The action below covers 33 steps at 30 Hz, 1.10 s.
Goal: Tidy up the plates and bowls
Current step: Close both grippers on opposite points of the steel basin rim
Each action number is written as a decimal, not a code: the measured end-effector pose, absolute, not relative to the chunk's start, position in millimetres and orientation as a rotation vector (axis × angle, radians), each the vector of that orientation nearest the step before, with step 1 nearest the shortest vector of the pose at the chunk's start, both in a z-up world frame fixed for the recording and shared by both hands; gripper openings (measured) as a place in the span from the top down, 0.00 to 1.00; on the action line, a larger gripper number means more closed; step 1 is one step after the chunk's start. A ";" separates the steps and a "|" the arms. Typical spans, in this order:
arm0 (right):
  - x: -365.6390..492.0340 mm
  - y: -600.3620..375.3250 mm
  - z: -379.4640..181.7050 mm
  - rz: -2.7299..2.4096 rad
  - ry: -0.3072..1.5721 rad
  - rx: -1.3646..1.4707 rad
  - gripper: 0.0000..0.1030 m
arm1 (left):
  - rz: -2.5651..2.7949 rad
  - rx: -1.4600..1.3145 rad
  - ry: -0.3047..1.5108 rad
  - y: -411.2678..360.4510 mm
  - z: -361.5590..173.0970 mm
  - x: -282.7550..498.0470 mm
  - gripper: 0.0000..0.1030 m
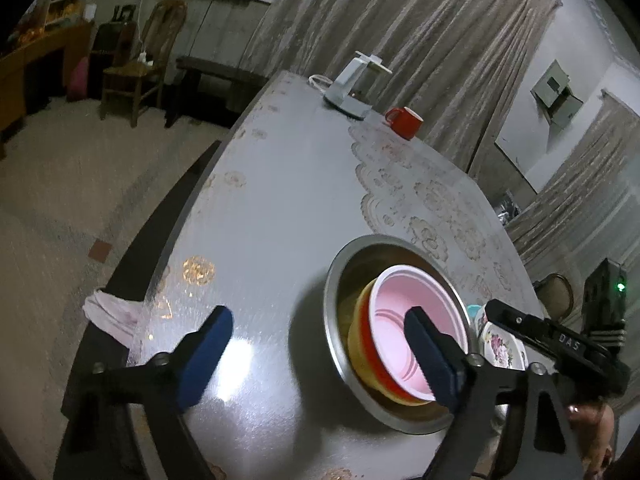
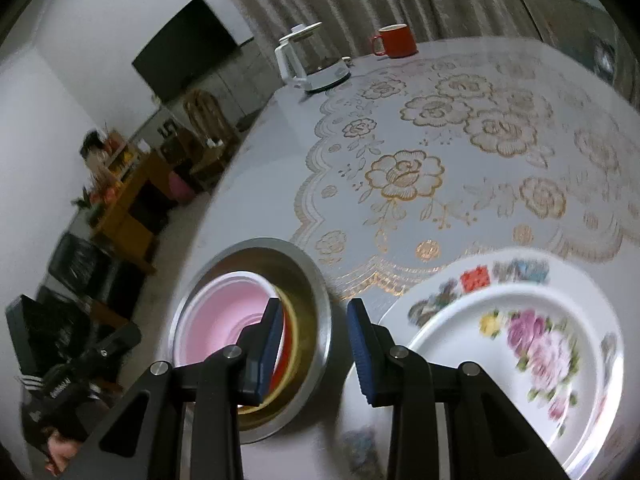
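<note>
Left gripper point(image 1: 316, 350): jaws wide apart, nothing between the pads – bare tabletop shows in the gap. Right-hand blue pad point(image 1: 430, 354) overlaps the pink bowl in view; whether it touches, cannot tell.
Right gripper point(image 2: 314, 354): jaws parted by a narrow gap, gripping nothing. Its left finger sits in front of the steel bowl, its right finger beside the floral plate's rim.
Pink bowl point(image 1: 412, 320): innermost of the nest, tilted, lying inside a red bowl point(image 1: 366, 334).
Yellow bowl point(image 1: 362, 356): under the red one, also tilted.
Steel bowl point(image 1: 340, 268): outermost, holds the 3 others – stands on the table near its front edge.
Floral plate point(image 2: 532, 344): white, pink roses in the middle, just beside the steel bowl on the right. A 2nd, larger patterned plate point(image 2: 476, 280) appears to lie under it.
Table point(image 1: 280, 184): grey cloth with gold lace flower pattern.
Red mug point(image 2: 394, 40): far end of table, well apart from the bowls.
White kettle point(image 2: 308, 64): on its base, near the mug.
Cloth point(image 1: 114, 314): pinkish white, bunched at the table's left edge.
</note>
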State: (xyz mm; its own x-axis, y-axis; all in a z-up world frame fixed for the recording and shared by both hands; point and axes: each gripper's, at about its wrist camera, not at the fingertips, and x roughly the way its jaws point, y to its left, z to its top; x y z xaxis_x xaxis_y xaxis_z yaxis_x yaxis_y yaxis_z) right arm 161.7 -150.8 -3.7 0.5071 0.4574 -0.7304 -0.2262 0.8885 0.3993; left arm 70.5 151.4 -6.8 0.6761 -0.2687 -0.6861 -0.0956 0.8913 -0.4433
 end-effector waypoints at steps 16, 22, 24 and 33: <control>184.5 -127.0 -22.1 0.483 1.025 0.061 0.71 | -0.193 -0.409 0.893 139.0 -24.7 69.9 0.42; 192.2 -126.8 -31.4 0.532 1.081 0.038 0.80 | -0.239 -0.408 0.912 141.8 -26.4 70.2 0.62; 193.7 -124.3 -32.1 0.544 1.086 0.017 0.80 | -0.269 -0.431 0.916 142.9 -26.0 70.3 0.68; 198.4 -115.6 -38.3 0.575 1.130 -0.004 0.84 | -0.330 -0.334 0.929 131.4 -20.3 68.1 0.72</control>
State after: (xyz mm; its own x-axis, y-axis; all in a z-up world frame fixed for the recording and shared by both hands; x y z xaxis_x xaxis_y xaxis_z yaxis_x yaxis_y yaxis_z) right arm 198.4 -115.6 -38.3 0.2981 0.4309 -0.8518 -0.4344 0.8558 0.2809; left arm 68.1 131.4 -20.3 0.5564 -0.4154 -0.7197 0.1323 0.8993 -0.4168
